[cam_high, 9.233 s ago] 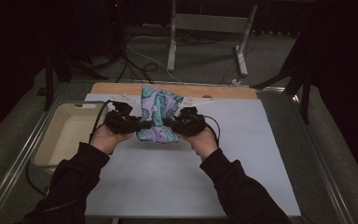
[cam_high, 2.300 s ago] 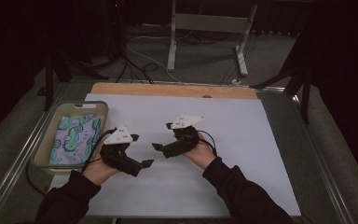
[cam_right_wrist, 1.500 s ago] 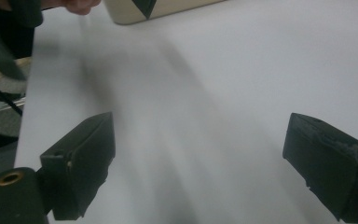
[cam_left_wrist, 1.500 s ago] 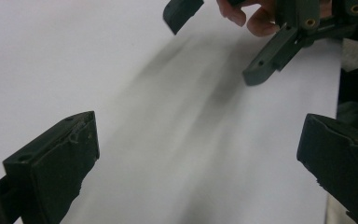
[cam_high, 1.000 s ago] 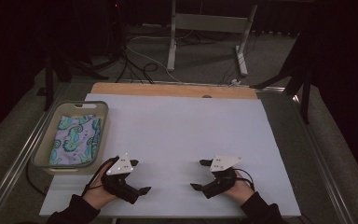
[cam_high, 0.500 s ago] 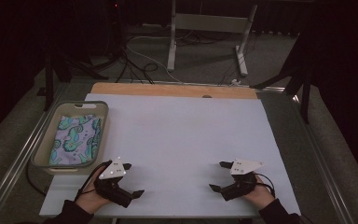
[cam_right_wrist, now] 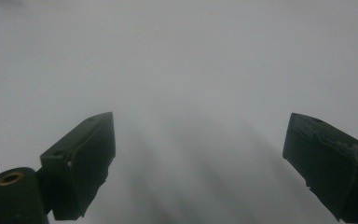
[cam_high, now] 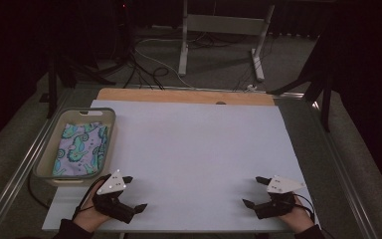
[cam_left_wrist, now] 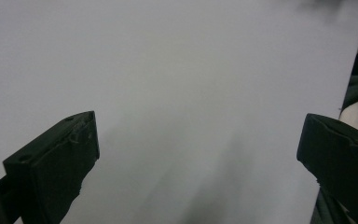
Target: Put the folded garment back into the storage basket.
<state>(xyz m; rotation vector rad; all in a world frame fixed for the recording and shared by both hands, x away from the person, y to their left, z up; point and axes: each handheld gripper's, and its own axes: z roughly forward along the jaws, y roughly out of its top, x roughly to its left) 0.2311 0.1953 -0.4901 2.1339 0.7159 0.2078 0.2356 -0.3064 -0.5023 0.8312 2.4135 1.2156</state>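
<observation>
A folded cloth (cam_high: 81,148) with a teal and purple paisley print lies inside a pale plastic bin (cam_high: 47,153) at the table's left edge. My left gripper (cam_high: 134,192) rests low at the front left of the white mat, just right of the bin's near corner, open with nothing between its jaws. In the left gripper view, my left gripper (cam_left_wrist: 198,154) has bare mat in the gap. My right gripper (cam_high: 255,191) sits at the front right, open and empty. The right gripper view has my right gripper (cam_right_wrist: 199,158) wide apart over plain mat.
The white mat (cam_high: 194,149) covers most of the table, with a wooden strip (cam_high: 179,96) along its far edge. Metal rails (cam_high: 27,154) flank the table. Beyond it stand a frame's legs (cam_high: 219,35) and loose cables (cam_high: 149,64) on the floor.
The cloth went from both grippers at the table's middle into the bin. Both hands then drew back toward the front edge and apart, and have barely moved in the last half second.
</observation>
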